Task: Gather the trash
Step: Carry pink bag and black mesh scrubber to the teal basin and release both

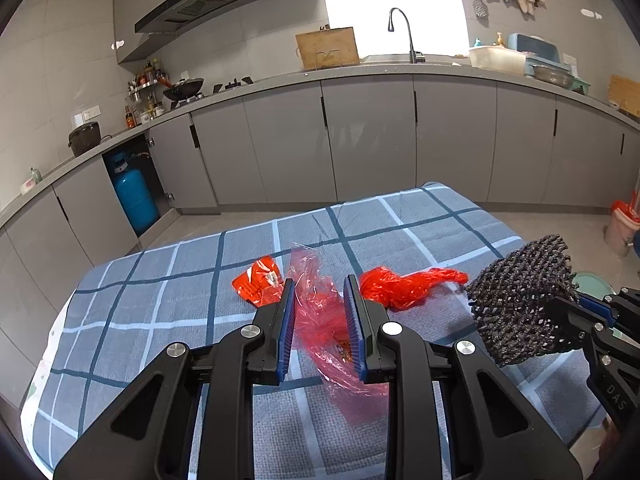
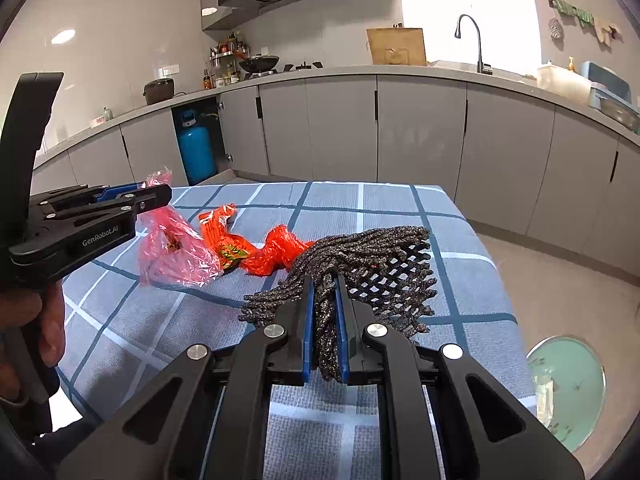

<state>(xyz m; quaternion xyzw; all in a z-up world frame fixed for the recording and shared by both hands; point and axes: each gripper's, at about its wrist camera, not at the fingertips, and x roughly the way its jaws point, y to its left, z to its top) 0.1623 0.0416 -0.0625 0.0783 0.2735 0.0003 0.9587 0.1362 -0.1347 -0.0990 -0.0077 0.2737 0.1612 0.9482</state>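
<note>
My right gripper point(image 2: 325, 280) is shut on a black foam net sleeve point(image 2: 372, 264) and holds it above the table; the sleeve also shows in the left wrist view point(image 1: 520, 292). My left gripper point(image 1: 319, 284) is part open, its jaws around a clear pink plastic bag point(image 1: 320, 320) that rises off the checked tablecloth point(image 1: 160, 320); in the right wrist view the bag point(image 2: 176, 252) hangs from that gripper point(image 2: 156, 196). An orange snack wrapper point(image 1: 258, 280) and a crumpled red bag point(image 1: 404, 284) lie on the cloth beyond.
A green-lined trash bin point(image 2: 568, 388) stands on the floor at the table's right side. Grey kitchen cabinets point(image 1: 360, 140) run behind the table, with a blue gas cylinder point(image 1: 134, 196) in an open bay. A bucket point(image 1: 620, 228) stands far right.
</note>
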